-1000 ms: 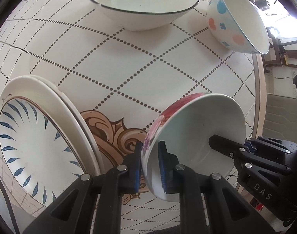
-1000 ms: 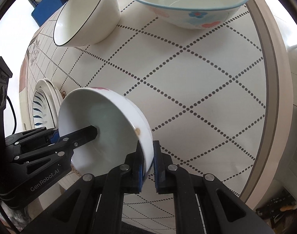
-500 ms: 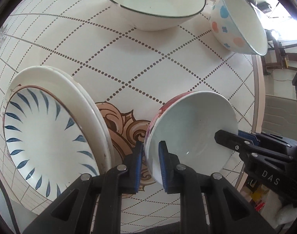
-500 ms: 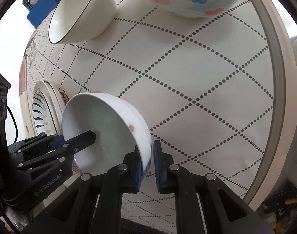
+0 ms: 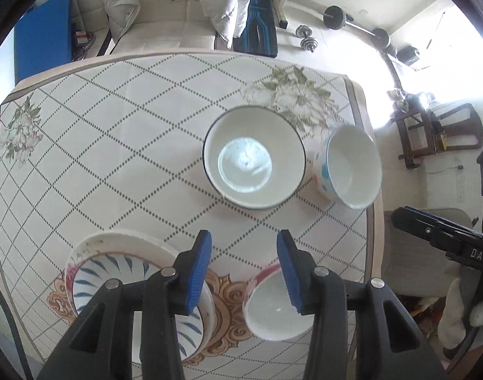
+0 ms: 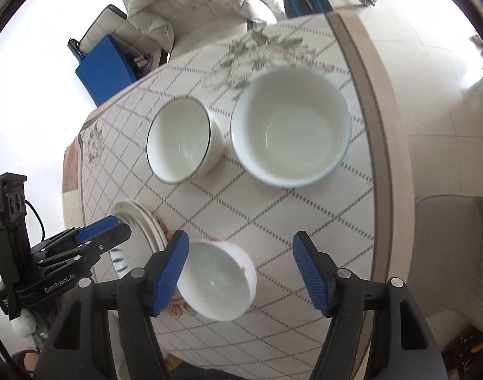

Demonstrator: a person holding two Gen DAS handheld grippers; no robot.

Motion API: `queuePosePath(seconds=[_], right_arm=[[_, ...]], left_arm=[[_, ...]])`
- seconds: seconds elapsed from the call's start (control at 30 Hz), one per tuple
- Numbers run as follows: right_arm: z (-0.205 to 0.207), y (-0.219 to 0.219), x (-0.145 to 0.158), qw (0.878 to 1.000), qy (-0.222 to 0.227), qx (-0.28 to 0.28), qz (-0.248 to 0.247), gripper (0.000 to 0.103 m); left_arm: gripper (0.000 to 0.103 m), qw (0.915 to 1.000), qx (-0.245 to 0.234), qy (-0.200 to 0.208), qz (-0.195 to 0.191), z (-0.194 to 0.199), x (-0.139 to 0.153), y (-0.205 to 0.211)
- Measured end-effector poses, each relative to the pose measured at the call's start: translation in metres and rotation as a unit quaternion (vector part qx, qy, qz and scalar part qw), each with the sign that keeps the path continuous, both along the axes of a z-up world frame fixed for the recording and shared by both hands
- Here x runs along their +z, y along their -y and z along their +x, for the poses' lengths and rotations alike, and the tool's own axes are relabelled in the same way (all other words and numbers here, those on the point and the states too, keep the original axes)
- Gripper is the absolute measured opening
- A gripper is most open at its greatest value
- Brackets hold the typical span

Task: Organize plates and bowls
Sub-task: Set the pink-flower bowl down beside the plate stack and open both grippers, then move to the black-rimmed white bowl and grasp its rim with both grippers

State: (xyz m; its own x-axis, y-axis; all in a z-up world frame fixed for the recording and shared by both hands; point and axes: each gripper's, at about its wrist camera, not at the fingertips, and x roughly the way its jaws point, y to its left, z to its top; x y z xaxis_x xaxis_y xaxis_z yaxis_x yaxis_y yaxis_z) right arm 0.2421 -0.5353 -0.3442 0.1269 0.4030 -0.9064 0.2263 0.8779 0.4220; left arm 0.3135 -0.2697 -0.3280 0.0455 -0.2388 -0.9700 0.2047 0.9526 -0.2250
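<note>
Both grippers hung above the table (image 5: 114, 133) with nothing held. In the left wrist view, the left gripper (image 5: 244, 267) filled the lower middle of the frame, its blue-padded jaws spread wide apart and empty. Below and between them, at the lower right of centre, a small bowl with a red flower pattern (image 5: 273, 310) sat upright on the tablecloth, next to a brown scroll ornament printed on the cloth. At the lower left lay a stack of plates (image 5: 121, 253), the top one marked with blue leaf strokes, partly hidden behind the left jaw.

Farther up the frame, right of centre, stood a white bowl with a dark rim (image 5: 254, 161). Just beside it on the right, close to the table's edge, stood a bowl with coloured dots (image 5: 350, 171); whether the two touched could not be told.

In the right wrist view, the right gripper (image 6: 240, 277) sat at the lower middle, its jaws likewise wide open and empty. The red-flowered bowl (image 6: 216, 281) rested on the table beneath them, nearer the left jaw. The dark-rimmed bowl (image 6: 181, 142) and the dotted bowl (image 6: 292, 126) appeared in the upper middle, side by side. The plates (image 6: 140, 221) showed at the left, with the left gripper (image 6: 111, 229) over them.
</note>
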Motion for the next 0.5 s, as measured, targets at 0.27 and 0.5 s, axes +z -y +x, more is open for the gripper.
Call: queuePosePath(seconds=[0.27, 0.5], right_arm=[[0.094, 0.001, 0.022, 0.998, 0.022, 0.055, 0.007, 0.071], [0.169, -0.049, -0.015, 0.986, -0.035, 0.163, 0.003, 0.071]], left_arm=[[0.040, 0.9994, 0.017, -0.019, 0.025, 0.076, -0.029, -0.012], [0.040, 0.9953, 0.043, -0.086, -0.005, 0.085, -0.067, -0.019]])
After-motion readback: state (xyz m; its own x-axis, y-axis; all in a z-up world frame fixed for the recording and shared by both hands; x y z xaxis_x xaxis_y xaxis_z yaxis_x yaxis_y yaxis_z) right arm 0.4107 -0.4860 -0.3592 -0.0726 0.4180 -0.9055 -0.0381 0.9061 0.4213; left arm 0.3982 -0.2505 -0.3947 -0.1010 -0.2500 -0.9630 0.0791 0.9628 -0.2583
